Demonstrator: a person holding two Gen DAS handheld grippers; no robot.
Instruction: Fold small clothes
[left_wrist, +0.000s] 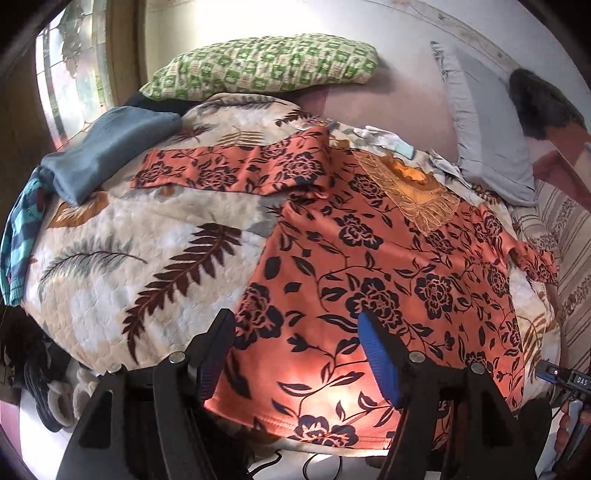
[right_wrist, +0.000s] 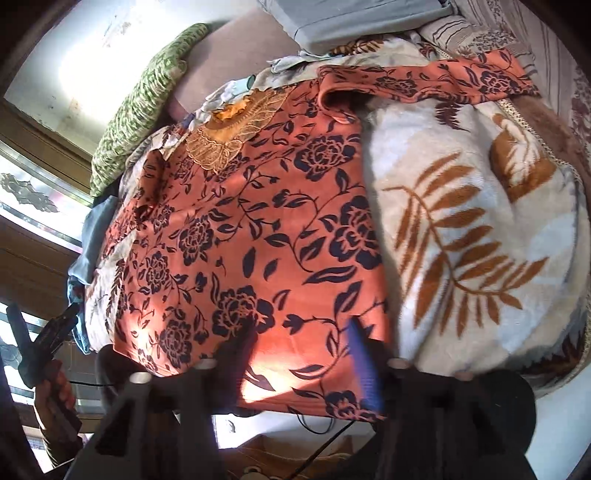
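An orange top with dark blue flowers (left_wrist: 388, 273) lies spread flat on the leaf-print blanket (left_wrist: 129, 258), neck with gold lace (left_wrist: 413, 192) at the far end and both sleeves out to the sides. My left gripper (left_wrist: 299, 332) is open above the hem's left corner, holding nothing. In the right wrist view the same top (right_wrist: 258, 236) fills the middle. My right gripper (right_wrist: 303, 332) is open over the hem's right corner, empty. The left gripper and the hand holding it (right_wrist: 44, 354) show at the right view's left edge.
A folded grey-blue garment (left_wrist: 107, 151) and a striped teal cloth (left_wrist: 22, 229) lie at the blanket's left. A green checked pillow (left_wrist: 266, 66) and a grey pillow (left_wrist: 480, 140) lie at the head. Shoes (left_wrist: 48, 395) sit on the floor below the bed edge.
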